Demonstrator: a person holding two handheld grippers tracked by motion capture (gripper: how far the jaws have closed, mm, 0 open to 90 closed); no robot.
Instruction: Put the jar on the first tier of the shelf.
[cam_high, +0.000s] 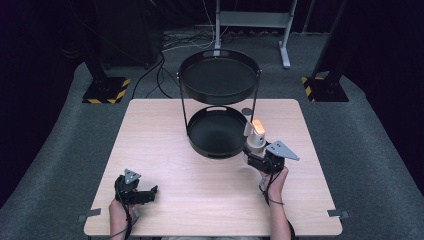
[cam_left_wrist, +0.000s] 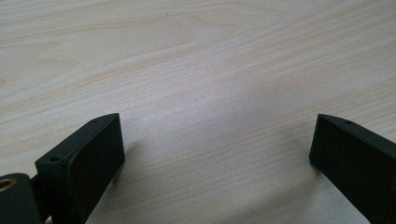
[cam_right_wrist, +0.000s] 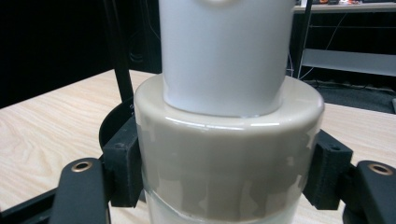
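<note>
A cream and white bottle (cam_high: 256, 140) with an orange top stands upright at the right rim of the lower tray (cam_high: 200, 142) of a black two-tier stand. My right gripper (cam_high: 256, 159) is shut on the bottle's wide cream collar (cam_right_wrist: 229, 154), a black pad pressing on each side. Above the collar rises the white neck (cam_right_wrist: 224, 51). My left gripper (cam_high: 150, 193) rests low over the bare wooden table (cam_left_wrist: 196, 70) near the front left, its jaws wide apart with nothing between them.
The stand's upper tray (cam_high: 220, 95) hangs over the lower one on thin black posts. A small dark disc (cam_high: 246, 111) lies on the table behind the stand. Bare tabletop lies between the two hands. Beyond the table are grey carpet, cables and frame feet.
</note>
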